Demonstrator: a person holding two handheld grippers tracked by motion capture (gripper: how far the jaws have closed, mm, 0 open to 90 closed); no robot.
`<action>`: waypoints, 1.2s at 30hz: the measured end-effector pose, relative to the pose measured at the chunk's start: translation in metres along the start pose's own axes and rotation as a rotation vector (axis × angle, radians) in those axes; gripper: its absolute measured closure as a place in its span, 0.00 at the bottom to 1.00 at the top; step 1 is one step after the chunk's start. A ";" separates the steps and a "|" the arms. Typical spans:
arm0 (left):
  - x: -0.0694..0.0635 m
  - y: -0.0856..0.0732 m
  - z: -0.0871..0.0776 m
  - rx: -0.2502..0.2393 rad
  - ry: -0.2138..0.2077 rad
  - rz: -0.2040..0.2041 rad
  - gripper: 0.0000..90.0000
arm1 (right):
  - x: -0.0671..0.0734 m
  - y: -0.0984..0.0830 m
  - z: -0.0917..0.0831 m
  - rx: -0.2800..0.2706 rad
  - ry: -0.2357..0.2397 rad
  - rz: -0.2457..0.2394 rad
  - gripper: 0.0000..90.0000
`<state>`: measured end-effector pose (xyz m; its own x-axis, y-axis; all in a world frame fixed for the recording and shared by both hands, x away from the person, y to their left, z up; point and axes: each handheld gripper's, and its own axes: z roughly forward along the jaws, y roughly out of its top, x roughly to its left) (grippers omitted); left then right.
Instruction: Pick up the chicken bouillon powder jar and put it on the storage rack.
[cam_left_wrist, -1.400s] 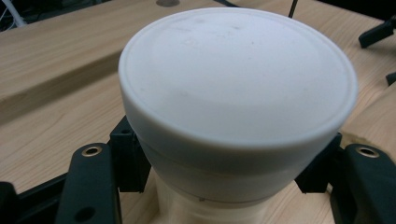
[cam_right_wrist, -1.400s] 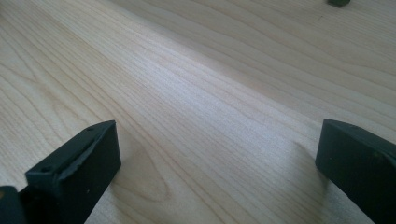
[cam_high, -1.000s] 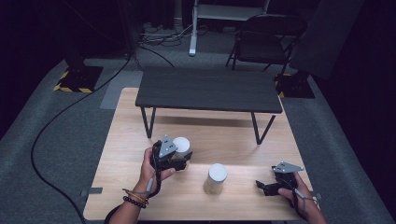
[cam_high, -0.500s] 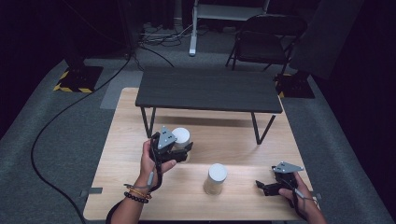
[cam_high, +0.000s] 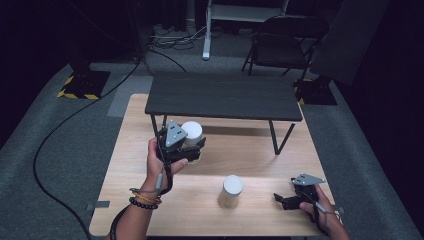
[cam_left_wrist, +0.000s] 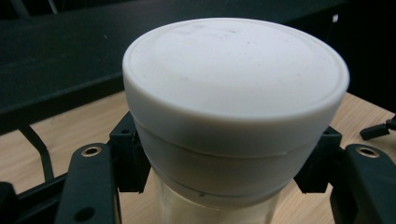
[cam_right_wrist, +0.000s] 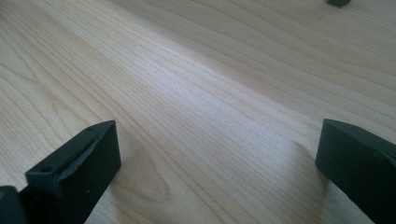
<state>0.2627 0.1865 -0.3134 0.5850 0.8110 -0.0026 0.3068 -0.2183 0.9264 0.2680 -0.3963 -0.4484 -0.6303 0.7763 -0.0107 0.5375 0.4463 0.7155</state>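
Since the earlier frame the left gripper (cam_high: 194, 148) has risen w/ its load: the held jar (cam_high: 191, 140) now sits higher in the high view, close to the front edge of the black bench (cam_high: 225, 95), and clear of the wooden table (cam_high: 260, 150). The right gripper (cam_high: 284, 200) and the second jar (cam_high: 231, 191) are unchanged in position.

Left gripper: jaws clamped on the held jar, one pad each side, contact just below the white lid (cam_left_wrist: 236, 84). In the left gripper view the lid is wider than the translucent body (cam_left_wrist: 217, 205) beneath it; jar upright, approx. level. The person's left hand (cam_high: 157, 162) wraps the gripper body; beaded bracelets (cam_high: 142, 200) on the wrist. Cable trails down along the forearm.

Right gripper: resting low at the table's near right corner, held by the right hand (cam_high: 320, 210). Jaws spread wide, nothing between them; the right gripper view shows bare wood grain between the two black fingertips (cam_right_wrist: 79, 163).

Second jar: white lid, pale body, upright on the table, between the two grippers, nearer the front edge; not touched by either gripper.

Surroundings: black bench stands on the far half of the table on thin legs. Folding chair (cam_high: 285, 45) on the grey floor beyond. Black cable (cam_high: 60, 135) runs across the floor at left.
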 end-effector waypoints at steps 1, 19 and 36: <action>-0.001 0.004 -0.002 -0.005 0.003 0.005 0.39 | 0.000 0.000 0.000 0.000 0.000 0.000 0.00; 0.002 0.049 -0.012 -0.086 0.003 0.017 0.39 | -0.001 0.000 0.000 0.000 0.004 -0.004 0.00; 0.010 0.075 0.005 -0.143 0.051 -0.044 0.39 | -0.002 0.000 0.000 0.000 0.007 -0.006 0.00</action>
<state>0.2952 0.1759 -0.2461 0.5333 0.8455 -0.0288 0.2190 -0.1050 0.9701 0.2694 -0.3973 -0.4483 -0.6372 0.7707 -0.0104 0.5339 0.4511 0.7152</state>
